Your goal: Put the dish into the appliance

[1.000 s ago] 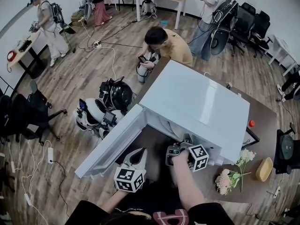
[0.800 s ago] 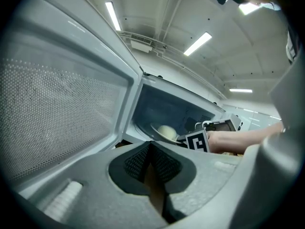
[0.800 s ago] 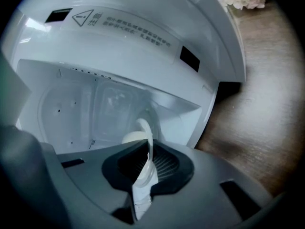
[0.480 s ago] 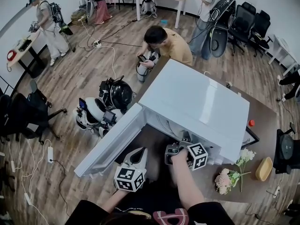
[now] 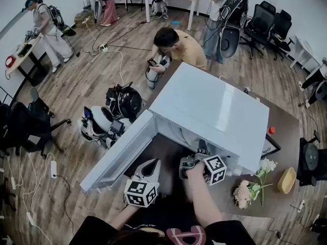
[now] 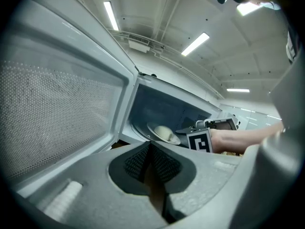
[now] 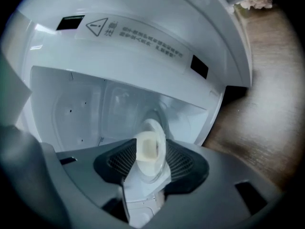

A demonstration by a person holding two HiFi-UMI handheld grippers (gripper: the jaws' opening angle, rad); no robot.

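The dish (image 7: 150,149) sits between the jaws of the right tool (image 7: 151,163), which are opening. The ribbed pads (image 7: 183,162) stand just off its rim on either side, and we cannot see them pressing on it. The right tool (image 5: 199,157) reaches into the open front of the microwave (image 5: 214,111), so the dish is inside the cavity. From the left tool view we see the dish (image 6: 163,132) lying low in the cavity, just beside the right tool's marker cube. The left tool (image 6: 151,162) has its jaws together with nothing between them. It hangs in front of the opening, near the inner face of the door (image 6: 57,104). In the head view the left tool (image 5: 152,165) lies between the swung-out door (image 5: 120,154) and the right tool.

The dish is a shallow white plate carrying a pale cream lump of food.

The white microwave stands on a dark brown bench (image 5: 286,131). A bunch of flowers (image 5: 250,190) and a small oval wooden bowl (image 5: 287,180) lie at its right end. Around it is a room with a wooden floor (image 5: 76,86), office chairs (image 5: 265,22), and a person crouching (image 5: 179,45) beyond the bench.
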